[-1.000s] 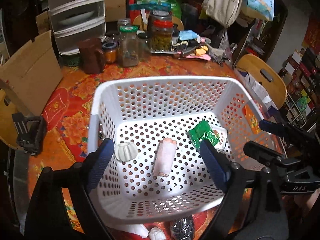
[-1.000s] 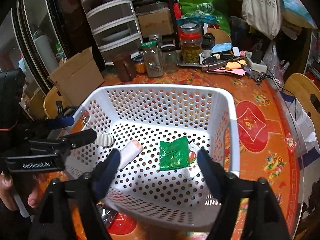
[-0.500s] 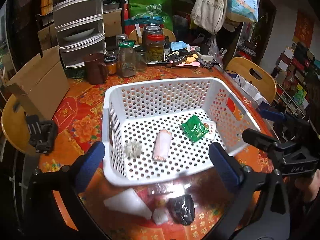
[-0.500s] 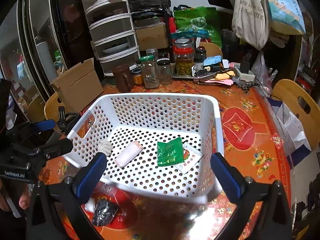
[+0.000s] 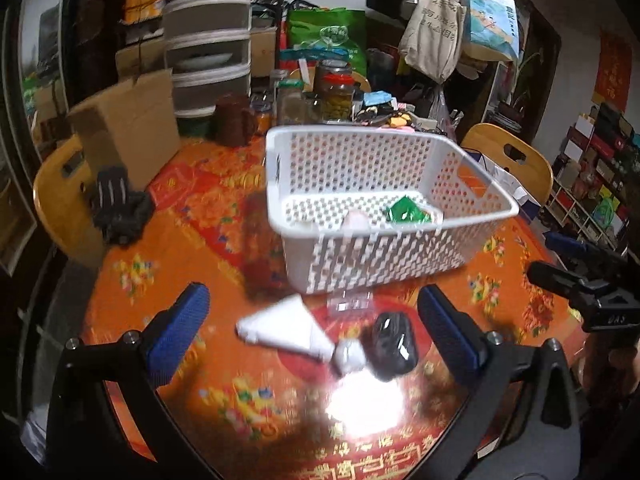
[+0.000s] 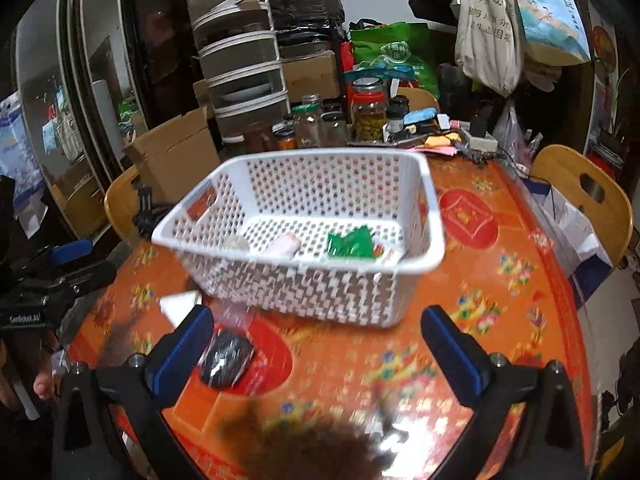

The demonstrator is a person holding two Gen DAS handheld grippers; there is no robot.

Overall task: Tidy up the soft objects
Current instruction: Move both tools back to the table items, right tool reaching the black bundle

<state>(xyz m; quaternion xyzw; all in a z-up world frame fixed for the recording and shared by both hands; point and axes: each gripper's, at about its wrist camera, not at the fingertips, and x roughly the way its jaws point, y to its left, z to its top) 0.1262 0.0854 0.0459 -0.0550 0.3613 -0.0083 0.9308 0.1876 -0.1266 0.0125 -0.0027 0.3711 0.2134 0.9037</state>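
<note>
A white perforated basket (image 5: 380, 258) (image 6: 312, 290) stands on the orange patterned table. It holds a green packet (image 5: 406, 210) (image 6: 350, 242), a pink roll (image 5: 357, 220) (image 6: 284, 245) and a pale ruffled piece (image 6: 239, 243). On the table before the basket lie a white wedge-shaped packet (image 5: 286, 328) (image 6: 180, 306), a small white lump (image 5: 350, 354) and a black pouch (image 5: 392, 342) (image 6: 227, 356). My left gripper (image 5: 314, 304) hangs open above these loose items and holds nothing. My right gripper (image 6: 318, 320) is open and empty short of the basket's near wall.
Glass jars (image 6: 368, 114), a drawer tower (image 6: 244, 68) and a cardboard box (image 5: 128, 132) crowd the far side. Wooden chairs (image 5: 508, 160) (image 6: 584, 188) flank the table. A black clamp-like object (image 5: 118, 208) lies at the left. A blurred brown shape (image 6: 304, 448) fills the right wrist view's bottom.
Both grippers have drawn back from over the basket and their jaws have widened. The loose items in front of the basket have come into full view.
</note>
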